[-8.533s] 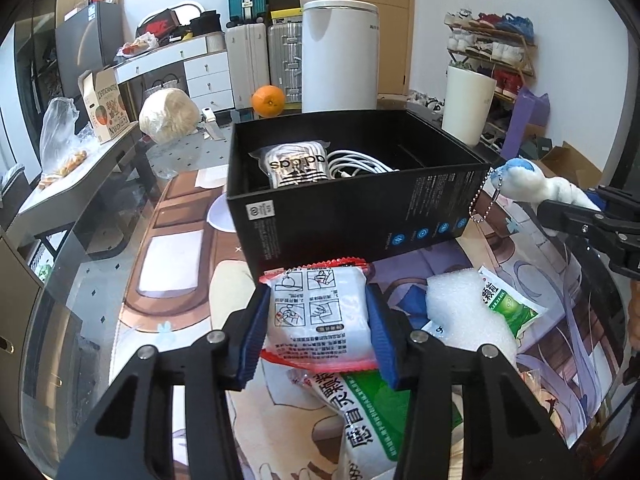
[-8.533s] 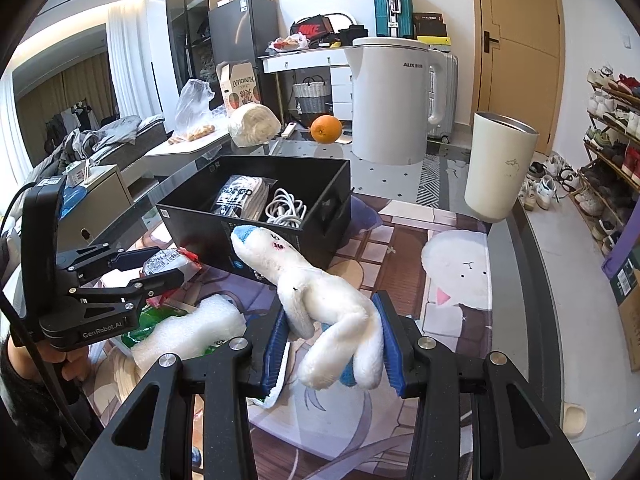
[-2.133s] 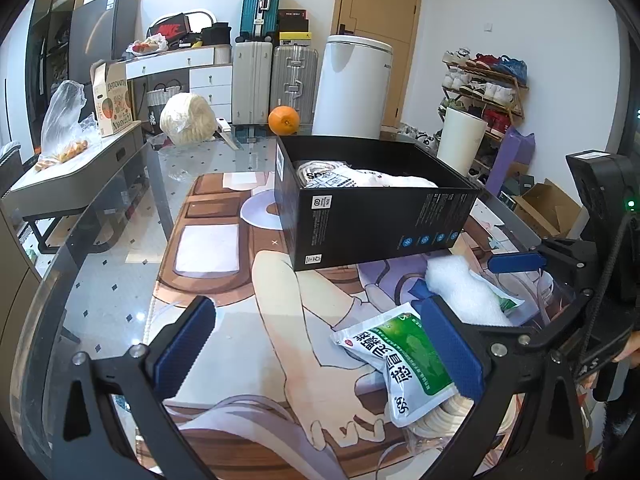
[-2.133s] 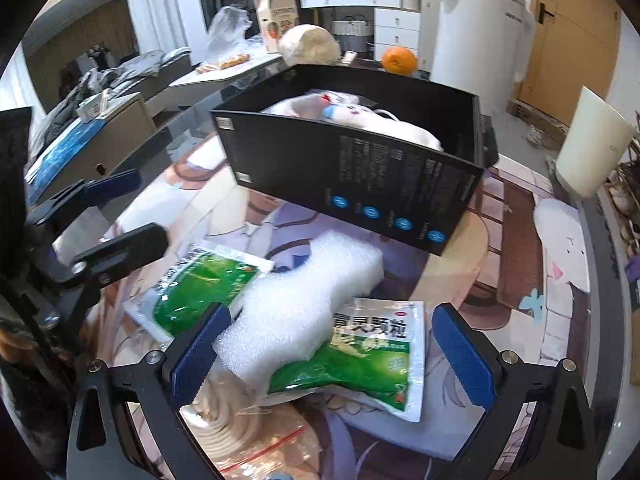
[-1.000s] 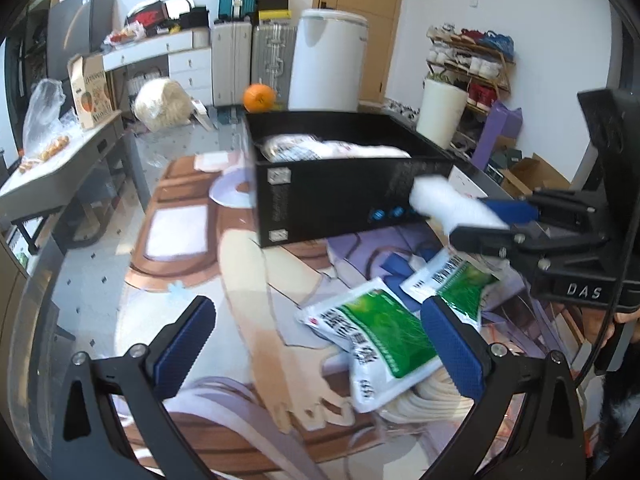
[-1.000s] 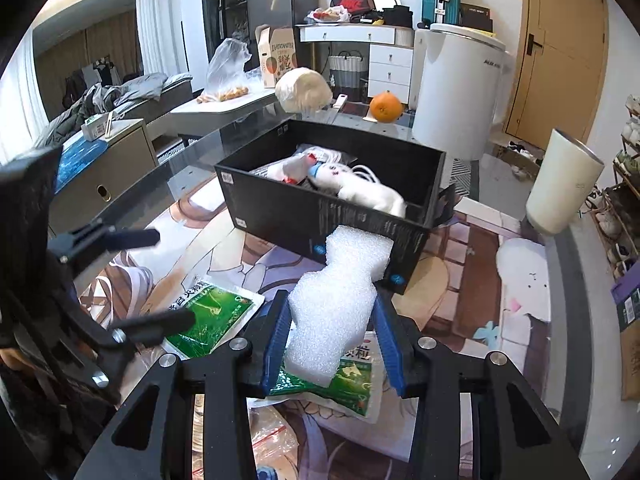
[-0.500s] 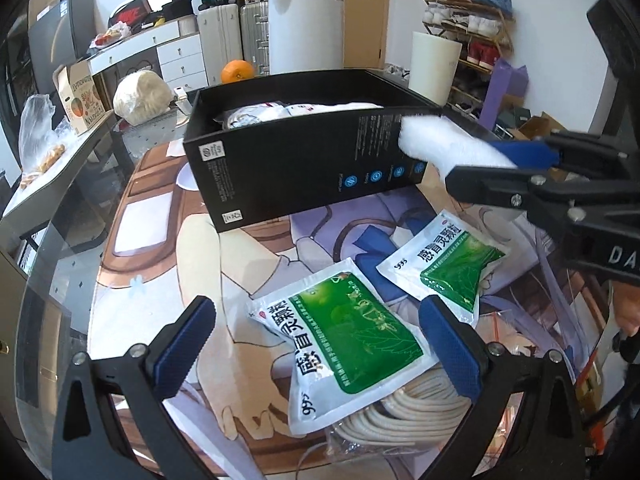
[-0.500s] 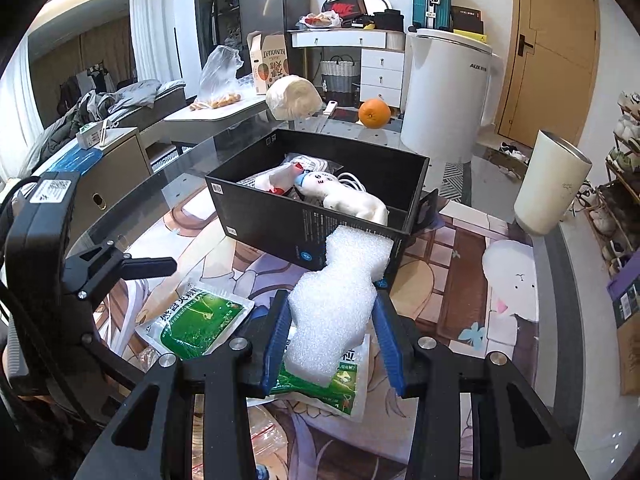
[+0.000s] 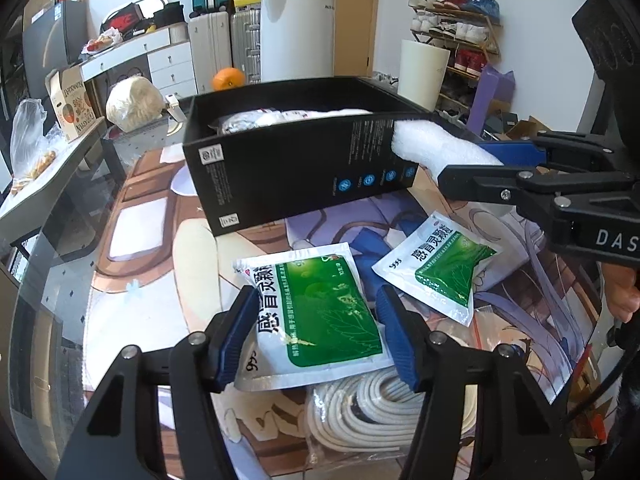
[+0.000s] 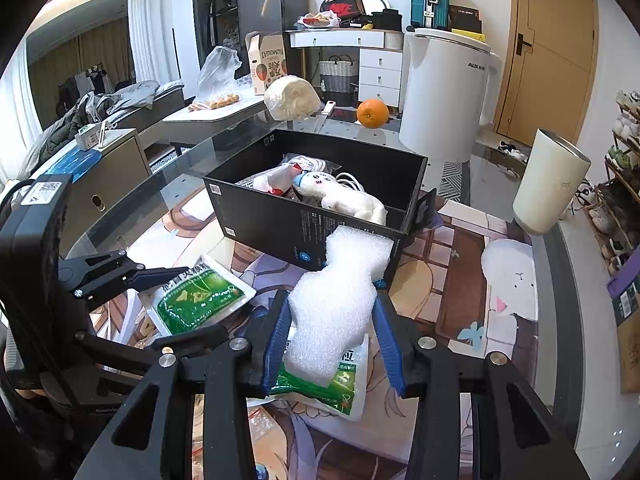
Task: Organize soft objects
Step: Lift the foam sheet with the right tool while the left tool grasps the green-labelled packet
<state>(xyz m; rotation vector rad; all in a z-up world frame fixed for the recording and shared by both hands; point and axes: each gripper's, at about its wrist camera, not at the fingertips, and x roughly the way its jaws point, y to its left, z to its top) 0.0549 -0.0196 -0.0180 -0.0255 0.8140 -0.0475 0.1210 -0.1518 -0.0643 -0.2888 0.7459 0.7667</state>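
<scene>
2 grippers engaged: right gripper (image 10: 330, 334) clamps the foam block (image 10: 338, 292) near the black box (image 10: 320, 216); left gripper (image 9: 316, 338), jaws just closing, straddles the green sachet (image 9: 316, 316). Advise squeezing the sachet's edges squarely before lifting

You've got 2 green sachets (image 9: 320, 312) (image 9: 440, 264), 1 foam piece (image 10: 340, 300), 1 black box (image 9: 296, 168), 1 plush toy (image 10: 344, 198), 1 bagged cord coil (image 9: 376, 412), 1 orange (image 9: 228, 79), 2 grippers (image 9: 316, 336) (image 10: 332, 340).
</scene>
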